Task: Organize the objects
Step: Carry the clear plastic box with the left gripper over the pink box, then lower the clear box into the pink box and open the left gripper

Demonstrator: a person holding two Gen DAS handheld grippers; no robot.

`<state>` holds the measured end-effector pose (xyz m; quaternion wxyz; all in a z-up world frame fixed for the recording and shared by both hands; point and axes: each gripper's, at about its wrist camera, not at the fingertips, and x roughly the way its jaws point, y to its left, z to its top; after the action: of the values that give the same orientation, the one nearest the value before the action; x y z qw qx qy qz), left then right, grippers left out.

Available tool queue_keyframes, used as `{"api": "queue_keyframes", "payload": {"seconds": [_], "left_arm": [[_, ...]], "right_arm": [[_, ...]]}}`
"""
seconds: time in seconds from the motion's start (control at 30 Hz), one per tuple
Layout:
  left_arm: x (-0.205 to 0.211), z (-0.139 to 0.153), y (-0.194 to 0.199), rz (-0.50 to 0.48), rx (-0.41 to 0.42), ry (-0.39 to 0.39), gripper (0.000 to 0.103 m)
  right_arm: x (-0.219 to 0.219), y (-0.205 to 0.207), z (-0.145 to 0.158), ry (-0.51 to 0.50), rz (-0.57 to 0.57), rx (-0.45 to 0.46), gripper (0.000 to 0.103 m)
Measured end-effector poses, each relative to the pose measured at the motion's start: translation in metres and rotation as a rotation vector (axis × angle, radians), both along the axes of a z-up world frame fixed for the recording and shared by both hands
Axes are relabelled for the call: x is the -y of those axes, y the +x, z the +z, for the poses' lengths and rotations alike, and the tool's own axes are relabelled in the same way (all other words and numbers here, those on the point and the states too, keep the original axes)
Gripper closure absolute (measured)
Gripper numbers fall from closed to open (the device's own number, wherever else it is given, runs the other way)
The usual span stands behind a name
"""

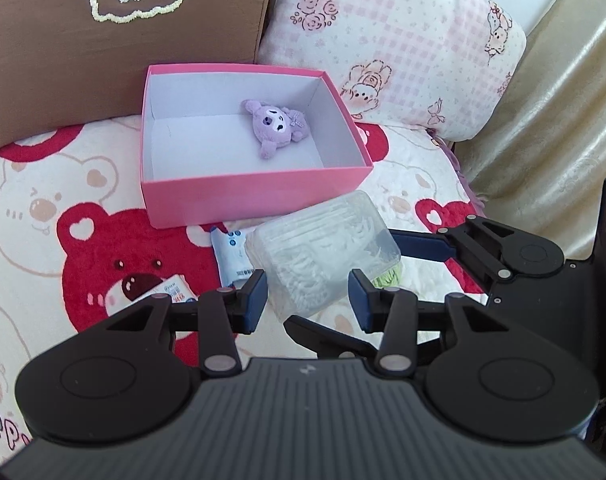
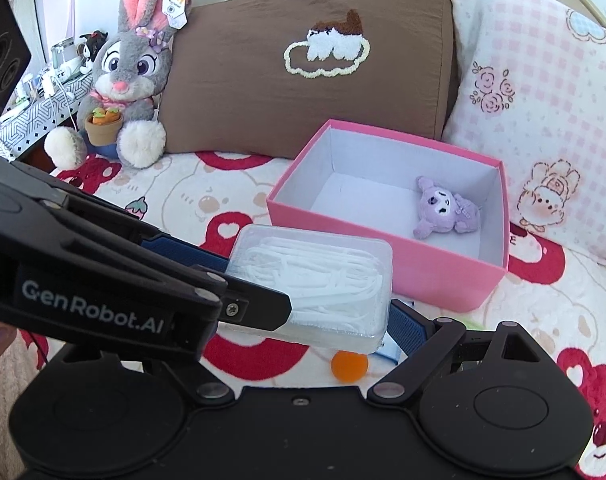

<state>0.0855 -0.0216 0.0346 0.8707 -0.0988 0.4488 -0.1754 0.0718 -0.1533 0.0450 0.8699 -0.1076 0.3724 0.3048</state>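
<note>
A clear plastic box of white floss picks (image 1: 323,248) (image 2: 315,280) is held above the bed, just in front of the open pink box (image 1: 259,196) (image 2: 387,268). A small purple plush (image 1: 277,126) (image 2: 447,212) lies inside the pink box. My left gripper (image 1: 309,294) has a blue pad on each side of the clear box's near end. My right gripper (image 2: 303,312) also flanks it; its right finger (image 2: 407,328) shows, its left one is hidden behind the left gripper's arm (image 2: 103,264). An orange ball (image 2: 349,366) lies on the blanket under the clear box.
White and blue packets (image 1: 231,256) lie on the bear-print blanket (image 1: 63,208) below the clear box. A brown pillow (image 2: 311,64) and a pink pillow (image 2: 543,100) stand behind the pink box. A grey bunny plush (image 2: 127,76) sits at the far left.
</note>
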Motion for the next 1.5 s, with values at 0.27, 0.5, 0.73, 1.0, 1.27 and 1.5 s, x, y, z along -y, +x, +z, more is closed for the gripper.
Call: {"api": "queue_keyframes", "payload": {"seconds": [0.27, 0.5, 0.73, 1.0, 1.27, 1.5], "left_arm": [[-0.005, 0.014, 0.03, 0.021, 0.025, 0.006, 0.062], [0.002, 0.034, 0.062, 0.034, 0.096, 0.074, 0.061], [0.003, 0.031, 0.114, 0.052, 0.071, 0.076, 0.061], [0.004, -0.01, 0.187, 0.085, -0.056, 0.112, 0.061], [-0.007, -0.056, 0.242, 0.127, -0.163, 0.12, 0.06], [-0.014, -0.086, 0.271, 0.165, -0.206, 0.108, 0.061]], "right_arm": [[-0.008, 0.03, 0.013, -0.001, 0.016, 0.016, 0.01], [-0.01, 0.06, 0.026, 0.044, 0.021, 0.076, 0.011], [-0.01, 0.111, 0.027, 0.079, 0.021, 0.05, 0.011], [-0.018, 0.183, -0.014, 0.106, 0.038, -0.066, 0.011], [-0.032, 0.233, -0.056, 0.064, 0.047, -0.136, 0.011], [-0.03, 0.275, -0.083, 0.102, 0.051, -0.271, 0.012]]}}
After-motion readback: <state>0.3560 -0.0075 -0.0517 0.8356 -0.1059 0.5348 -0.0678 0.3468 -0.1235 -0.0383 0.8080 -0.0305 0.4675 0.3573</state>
